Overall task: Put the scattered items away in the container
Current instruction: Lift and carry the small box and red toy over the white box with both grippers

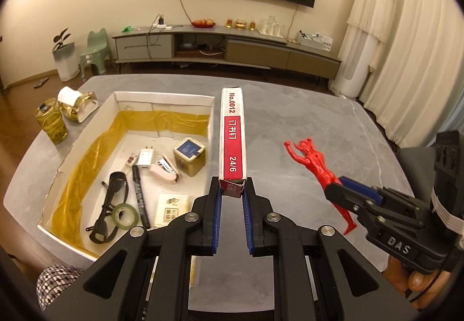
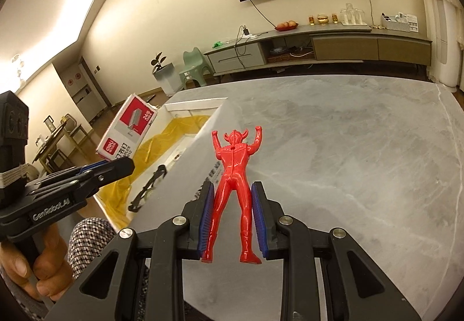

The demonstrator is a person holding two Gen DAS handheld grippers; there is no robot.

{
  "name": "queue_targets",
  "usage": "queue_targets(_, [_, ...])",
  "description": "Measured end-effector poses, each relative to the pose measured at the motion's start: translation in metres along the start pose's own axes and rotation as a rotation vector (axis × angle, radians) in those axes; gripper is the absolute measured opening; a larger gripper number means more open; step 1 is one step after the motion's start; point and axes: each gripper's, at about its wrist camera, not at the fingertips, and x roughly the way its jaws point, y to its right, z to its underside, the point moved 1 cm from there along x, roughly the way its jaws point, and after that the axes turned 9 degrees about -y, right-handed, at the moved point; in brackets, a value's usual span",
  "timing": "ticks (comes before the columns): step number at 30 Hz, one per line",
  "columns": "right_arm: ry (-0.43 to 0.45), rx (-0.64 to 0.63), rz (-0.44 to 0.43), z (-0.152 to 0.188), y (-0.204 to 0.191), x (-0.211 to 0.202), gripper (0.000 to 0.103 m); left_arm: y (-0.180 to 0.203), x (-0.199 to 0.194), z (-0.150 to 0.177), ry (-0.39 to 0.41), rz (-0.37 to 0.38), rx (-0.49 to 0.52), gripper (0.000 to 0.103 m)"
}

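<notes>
My left gripper is shut on the near end of a red and white staple box and holds it above the right wall of the white cardboard container. The box also shows in the right wrist view, held up by the left gripper. A red toy figure lies between the pads of my right gripper, which are closed against its hips and legs. In the left wrist view the figure lies on the grey table with the right gripper at its legs.
The container holds black glasses, a tape roll, a marker, a pink stapler, a charger, a gold tin and a paper packet. A gold can and tissue holder stand left of it.
</notes>
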Motion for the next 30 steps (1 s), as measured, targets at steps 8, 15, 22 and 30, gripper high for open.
queue_targets(8, [0.033,0.002,-0.02,0.005,-0.023,-0.011,0.028,-0.022,-0.004,0.002,0.012,0.026,-0.034,0.014])
queue_targets(15, [0.055,-0.038,-0.017,0.001,-0.051,-0.015,0.028,-0.039,-0.007,0.004,0.025,0.043,-0.061,0.014])
queue_targets(22, [0.062,-0.077,-0.023,-0.004,-0.076,-0.014,0.028,-0.064,-0.009,0.008,0.032,0.05,-0.101,0.014])
queue_targets(30, [0.063,-0.12,-0.027,-0.011,-0.102,-0.011,0.028,-0.092,-0.006,0.017,0.023,0.053,-0.15,0.014])
